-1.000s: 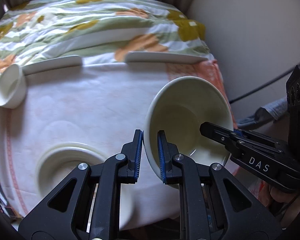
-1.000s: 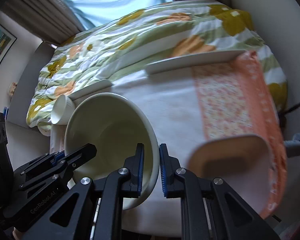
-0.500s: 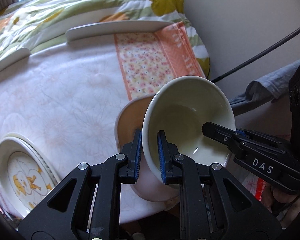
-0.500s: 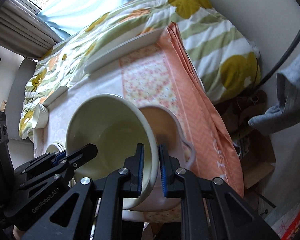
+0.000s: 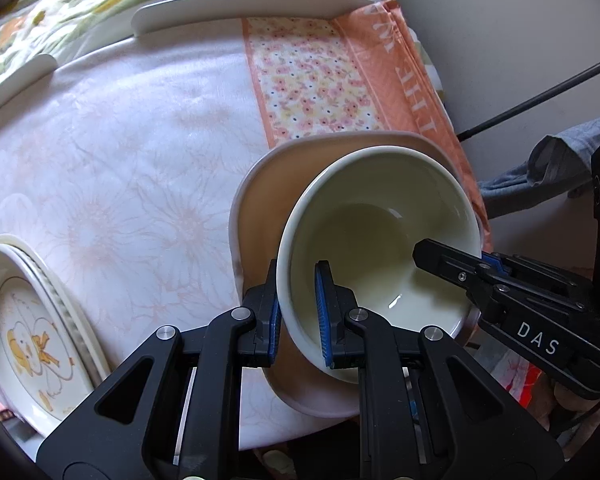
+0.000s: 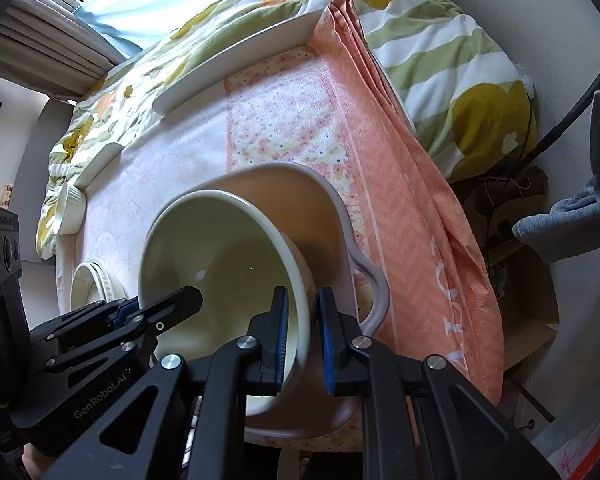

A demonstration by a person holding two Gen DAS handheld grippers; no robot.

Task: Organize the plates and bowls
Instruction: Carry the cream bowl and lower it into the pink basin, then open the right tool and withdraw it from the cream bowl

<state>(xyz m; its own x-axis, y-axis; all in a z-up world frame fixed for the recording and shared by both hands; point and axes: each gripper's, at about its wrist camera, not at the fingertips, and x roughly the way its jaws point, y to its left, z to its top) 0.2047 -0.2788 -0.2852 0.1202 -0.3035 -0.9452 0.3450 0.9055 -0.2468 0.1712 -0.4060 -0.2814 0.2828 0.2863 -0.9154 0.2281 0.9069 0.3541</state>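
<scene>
A cream bowl (image 5: pixel 384 216) (image 6: pixel 220 256) hangs tilted inside a larger pink dish with a side handle (image 5: pixel 256 200) (image 6: pixel 300 196). My left gripper (image 5: pixel 298 312) is shut on the bowl's near-left rim, one pad inside and one outside. My right gripper (image 6: pixel 303 332) is shut on the opposite rim; it shows in the left wrist view (image 5: pixel 452 264) at the bowl's right side. Whether the bowl's base touches the dish floor is hidden.
A stack of plates with a yellow duck picture (image 5: pixel 32 336) (image 6: pixel 96 284) lies at the table's left. Two long white plates (image 5: pixel 236 4) (image 6: pixel 236 56) and a ribbed white ramekin (image 6: pixel 70 208) sit along the far edge. The orange cloth (image 6: pixel 420 208) drops off the right edge; a floral quilt lies beyond.
Both grippers carried the bowl to the right across the table and lowered it into the pink dish. The grips on the rim are unchanged.
</scene>
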